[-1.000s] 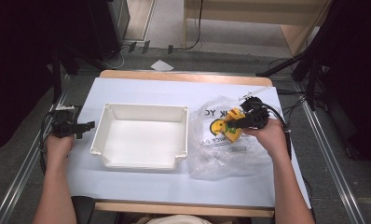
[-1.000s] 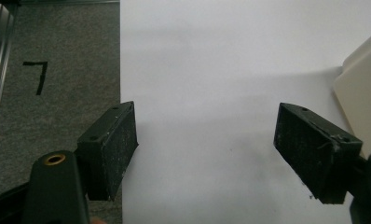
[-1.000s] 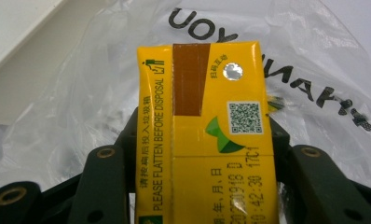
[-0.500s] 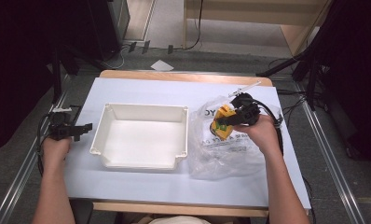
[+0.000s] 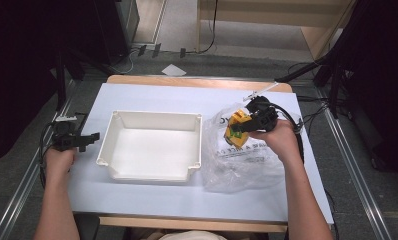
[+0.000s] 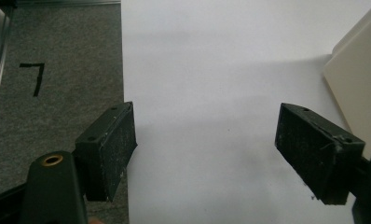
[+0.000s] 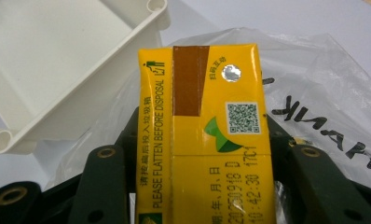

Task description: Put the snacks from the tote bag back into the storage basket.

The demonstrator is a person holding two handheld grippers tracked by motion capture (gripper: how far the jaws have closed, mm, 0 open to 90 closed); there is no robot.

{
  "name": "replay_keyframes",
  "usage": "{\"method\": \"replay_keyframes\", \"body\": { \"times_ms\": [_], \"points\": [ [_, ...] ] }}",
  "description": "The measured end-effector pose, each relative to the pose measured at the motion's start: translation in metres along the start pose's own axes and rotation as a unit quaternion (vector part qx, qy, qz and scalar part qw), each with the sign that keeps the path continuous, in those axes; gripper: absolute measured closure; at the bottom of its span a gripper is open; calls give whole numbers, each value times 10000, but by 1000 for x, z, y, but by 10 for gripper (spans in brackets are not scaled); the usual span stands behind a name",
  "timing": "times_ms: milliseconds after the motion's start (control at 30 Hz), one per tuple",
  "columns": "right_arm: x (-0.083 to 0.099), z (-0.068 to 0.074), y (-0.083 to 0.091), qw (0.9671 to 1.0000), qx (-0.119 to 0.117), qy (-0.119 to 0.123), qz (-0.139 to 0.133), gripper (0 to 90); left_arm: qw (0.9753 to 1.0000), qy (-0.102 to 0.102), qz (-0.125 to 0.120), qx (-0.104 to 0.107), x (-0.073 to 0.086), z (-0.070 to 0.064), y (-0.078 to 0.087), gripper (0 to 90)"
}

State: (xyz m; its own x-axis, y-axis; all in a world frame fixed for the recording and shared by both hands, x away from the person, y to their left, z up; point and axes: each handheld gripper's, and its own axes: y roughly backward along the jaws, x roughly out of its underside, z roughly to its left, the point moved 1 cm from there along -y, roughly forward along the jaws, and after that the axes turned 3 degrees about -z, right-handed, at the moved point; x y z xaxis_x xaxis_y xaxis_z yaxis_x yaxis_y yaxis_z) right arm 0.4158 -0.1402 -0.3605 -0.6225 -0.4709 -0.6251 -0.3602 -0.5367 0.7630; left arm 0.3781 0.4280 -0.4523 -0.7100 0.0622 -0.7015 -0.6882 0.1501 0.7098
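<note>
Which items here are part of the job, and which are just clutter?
In play:
- yellow drink carton, clamped in the right gripper
- clear plastic bag under it
- white tray beside the bag

Lying about:
- white paper scrap on the floor
- left gripper, open, idle over the table

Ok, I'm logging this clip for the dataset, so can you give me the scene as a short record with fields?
setting: white table seen from above
held item: yellow drink carton, printed "please flatten before disposal"
right tool: shut on the carton, above the clear plastic bag
left tool: open, holding nothing, over the table's left edge
container: white tray, nothing in it, between the two hands
bag position: right of the tray, lying crumpled on the table
</note>
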Motion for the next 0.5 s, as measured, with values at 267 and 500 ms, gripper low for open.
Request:
{"method": "replay_keyframes", "body": {
  "times_ms": [267,500],
  "points": [
    [-7,7,-1,9999,73,90,25,525,10000,40,51,-4,0,1,-1,218],
    [-13,12,1,9999,11,127,58,526,9999,11,128,-27,1,1,-2,218]
  ]
}}
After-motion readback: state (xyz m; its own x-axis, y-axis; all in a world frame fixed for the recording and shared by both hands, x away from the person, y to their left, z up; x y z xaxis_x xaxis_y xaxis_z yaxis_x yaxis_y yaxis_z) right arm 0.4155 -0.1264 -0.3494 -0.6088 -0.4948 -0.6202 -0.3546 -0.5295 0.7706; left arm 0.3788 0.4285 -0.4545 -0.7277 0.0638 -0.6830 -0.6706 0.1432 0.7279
